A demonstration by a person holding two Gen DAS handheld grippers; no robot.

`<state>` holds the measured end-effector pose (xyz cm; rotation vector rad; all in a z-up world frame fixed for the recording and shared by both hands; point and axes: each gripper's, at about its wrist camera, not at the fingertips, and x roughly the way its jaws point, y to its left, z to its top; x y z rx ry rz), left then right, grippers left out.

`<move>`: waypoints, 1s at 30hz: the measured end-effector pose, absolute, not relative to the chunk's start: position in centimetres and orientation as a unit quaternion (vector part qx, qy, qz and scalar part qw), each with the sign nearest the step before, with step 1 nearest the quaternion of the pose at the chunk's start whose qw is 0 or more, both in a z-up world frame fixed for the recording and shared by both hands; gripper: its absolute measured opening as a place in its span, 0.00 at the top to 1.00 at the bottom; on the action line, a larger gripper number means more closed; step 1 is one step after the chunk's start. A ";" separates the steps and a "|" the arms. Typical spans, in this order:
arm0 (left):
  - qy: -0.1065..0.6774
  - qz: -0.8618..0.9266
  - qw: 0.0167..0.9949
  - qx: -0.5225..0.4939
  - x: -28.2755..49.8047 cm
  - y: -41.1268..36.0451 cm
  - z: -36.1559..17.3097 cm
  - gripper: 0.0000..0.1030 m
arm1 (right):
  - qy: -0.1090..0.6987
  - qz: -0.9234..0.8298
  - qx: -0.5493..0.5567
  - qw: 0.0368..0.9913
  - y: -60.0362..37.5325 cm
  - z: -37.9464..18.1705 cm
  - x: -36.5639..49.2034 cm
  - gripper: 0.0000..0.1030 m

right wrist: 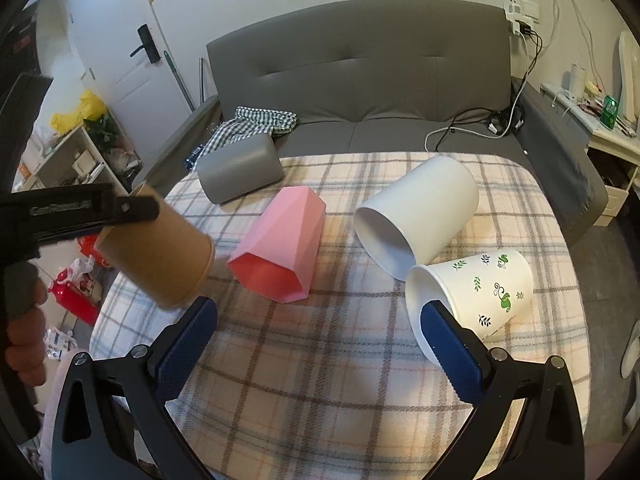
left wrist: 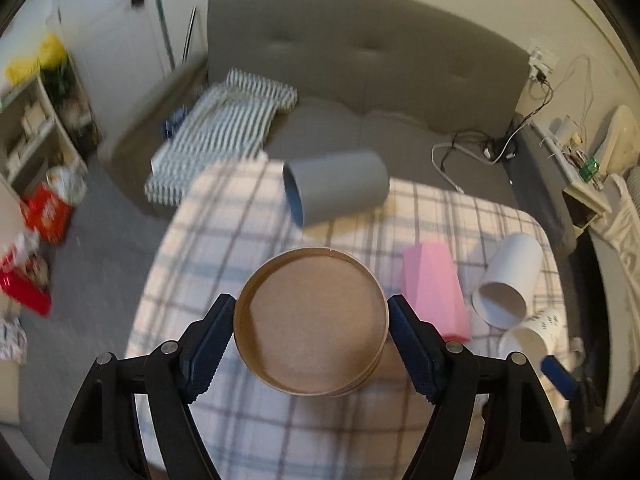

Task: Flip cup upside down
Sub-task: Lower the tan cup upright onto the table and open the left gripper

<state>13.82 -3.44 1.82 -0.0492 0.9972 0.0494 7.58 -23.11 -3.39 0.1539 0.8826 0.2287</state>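
Note:
My left gripper (left wrist: 311, 326) is shut on a brown paper cup (left wrist: 311, 322), its flat base facing the camera, held in the air above the checked tablecloth (left wrist: 240, 216). In the right wrist view the same brown cup (right wrist: 156, 250) hangs tilted at the left, mouth down and to the right, clamped by the left gripper's black fingers (right wrist: 132, 208). My right gripper (right wrist: 318, 332) is open and empty, low over the cloth (right wrist: 320, 360), its right pad just in front of the leaf-printed cup (right wrist: 476, 300).
On the cloth lie on their sides a grey cup (right wrist: 238, 172), a pink faceted cup (right wrist: 280, 244), a white cup (right wrist: 416, 216) and the leaf-printed cup. A grey sofa (right wrist: 360, 80) with cables stands behind. Shelves and bags are at the left, a side table at the right.

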 end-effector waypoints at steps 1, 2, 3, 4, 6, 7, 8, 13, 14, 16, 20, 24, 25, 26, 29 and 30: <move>0.469 0.026 0.883 -0.013 13.9 -3.7 1.7 0.24 | 0.425 0.112 0.072 0.895 -23.0 -3.4 7.6 0.01; 0.462 0.027 0.886 0.000 14.1 -3.9 1.3 0.24 | 0.425 0.113 0.070 0.895 -22.9 -3.4 7.6 0.01; 0.459 0.029 0.888 0.007 14.3 -4.1 1.0 0.24 | 0.425 0.114 0.069 0.895 -22.8 -3.4 7.6 0.01; 0.458 0.031 0.888 0.014 14.5 -4.2 0.7 0.24 | 0.425 0.114 0.068 0.895 -22.8 -3.4 7.6 0.01; 0.459 0.031 0.887 0.019 14.7 -4.5 0.0 0.24 | 0.426 0.114 0.068 0.895 -22.8 -3.4 7.6 0.01; 0.461 0.030 0.887 0.019 14.8 -4.5 -0.3 0.24 | 0.426 0.114 0.069 0.895 -22.9 -3.5 7.6 0.01; 0.463 0.029 0.886 0.019 14.9 -4.5 -0.7 0.24 | 0.427 0.113 0.071 0.894 -22.9 -3.5 7.7 0.01; 0.469 0.030 0.883 0.021 14.9 -4.7 -1.6 0.24 | 0.429 0.112 0.074 0.893 -23.2 -3.7 7.9 0.01; 0.467 0.030 0.884 0.024 14.8 -4.8 -1.7 0.24 | 0.430 0.112 0.074 0.893 -23.2 -3.7 7.9 0.01; 0.465 0.029 0.884 0.030 14.8 -5.0 -1.7 0.24 | 0.431 0.112 0.075 0.892 -23.2 -3.8 8.0 0.01; 0.465 0.030 0.884 0.033 14.8 -5.3 -1.8 0.23 | 0.433 0.112 0.075 0.891 -23.1 -3.9 8.1 0.01; 0.480 0.016 0.877 0.028 15.0 -5.4 -2.1 0.22 | 0.435 0.113 0.075 0.890 -23.1 -4.0 8.1 0.01; 0.482 0.017 0.876 0.024 15.0 -5.3 -2.2 0.22 | 0.435 0.113 0.075 0.890 -23.1 -4.0 8.0 0.01; 0.484 0.017 0.875 0.021 14.9 -5.3 -2.3 0.22 | 0.434 0.113 0.076 0.890 -23.1 -4.0 8.0 0.01; 0.484 0.013 0.875 0.016 14.7 -5.4 -2.0 0.22 | 0.432 0.114 0.075 0.892 -23.0 -3.9 7.9 0.01; 0.482 0.011 0.876 0.014 14.6 -5.4 -1.8 0.22 | 0.431 0.114 0.075 0.892 -23.1 -3.8 7.8 0.01</move>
